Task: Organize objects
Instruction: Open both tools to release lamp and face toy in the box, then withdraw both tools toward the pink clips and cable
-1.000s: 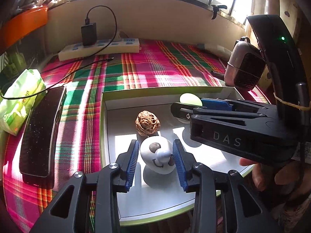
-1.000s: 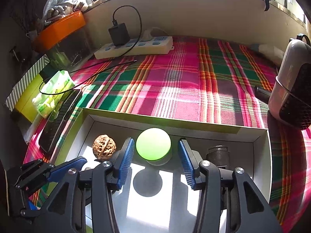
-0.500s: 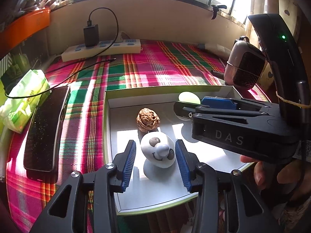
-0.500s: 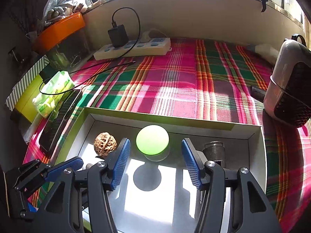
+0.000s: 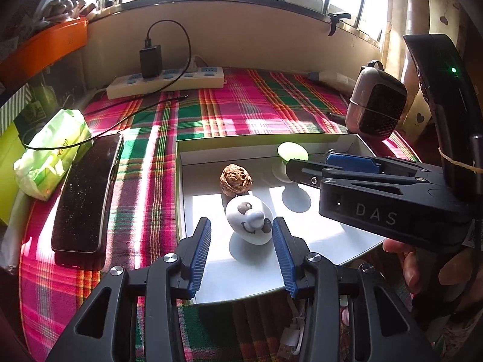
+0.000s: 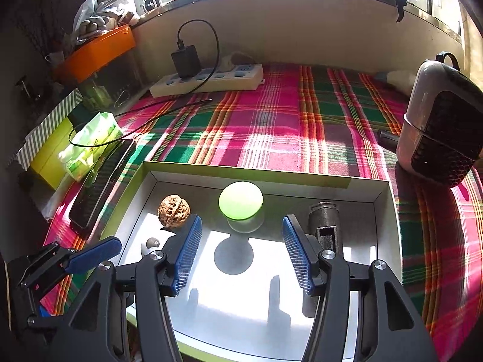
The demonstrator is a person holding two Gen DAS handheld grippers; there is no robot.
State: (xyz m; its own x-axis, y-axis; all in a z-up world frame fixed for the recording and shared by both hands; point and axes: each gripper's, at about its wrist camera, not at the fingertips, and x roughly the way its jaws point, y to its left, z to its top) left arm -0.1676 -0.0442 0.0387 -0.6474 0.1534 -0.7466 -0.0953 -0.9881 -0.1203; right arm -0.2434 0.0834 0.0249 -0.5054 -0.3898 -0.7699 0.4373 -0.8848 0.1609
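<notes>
From the left wrist, the left gripper (image 5: 241,241) hangs with its jaws spread wider than a second ago, the white egg-shaped toy (image 5: 249,220) with a painted face standing free between them on the floor of the shallow box (image 5: 181,199); the blue pads no longer crowd it, and the camera has drawn back a little. A walnut (image 5: 235,179) sits just behind the toy, and the right gripper (image 5: 320,166) reaches in from the side toward the green-capped jar (image 5: 292,151). From the right wrist, the right gripper (image 6: 241,252) has likewise backed off with jaws released and gripping nothing: the green-capped jar (image 6: 240,205) stands beyond the tips, where before it sat between them. A dark metal cylinder (image 6: 324,220) lies beside the right finger. My guess is that 2 items have just been set down in the box, so both placements look finished and the hands are free for whatever comes next.
</notes>
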